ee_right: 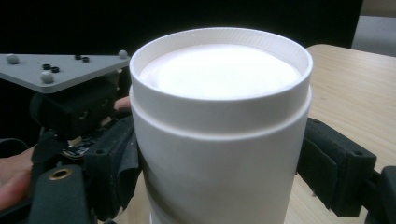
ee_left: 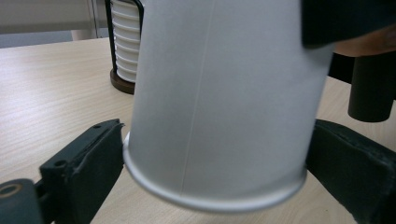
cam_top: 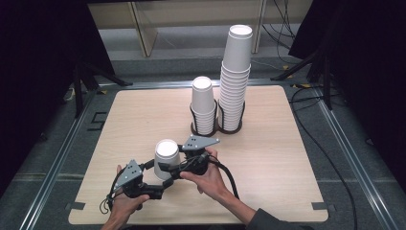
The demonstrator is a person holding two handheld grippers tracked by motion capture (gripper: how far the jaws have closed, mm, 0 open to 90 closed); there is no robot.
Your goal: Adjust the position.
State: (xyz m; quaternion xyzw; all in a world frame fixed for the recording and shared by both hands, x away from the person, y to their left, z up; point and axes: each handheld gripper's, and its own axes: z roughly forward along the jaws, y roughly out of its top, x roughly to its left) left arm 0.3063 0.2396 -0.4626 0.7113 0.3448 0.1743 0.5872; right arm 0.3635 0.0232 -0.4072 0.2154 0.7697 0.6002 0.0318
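Between both tongs, upside-down paper cup (cam_top: 167,158), tilted off table (cam_top: 268,158)

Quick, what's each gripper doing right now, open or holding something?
Left gripper: open, jaws beside the upside-down paper cup, left pad at its rim.
Right gripper: jaws around that cup; grip cannot be told.

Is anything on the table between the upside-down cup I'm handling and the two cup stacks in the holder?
No. In the high view, bare light wood tabletop separates the upturned white paper cup from the two white cup stacks in their dark holder.
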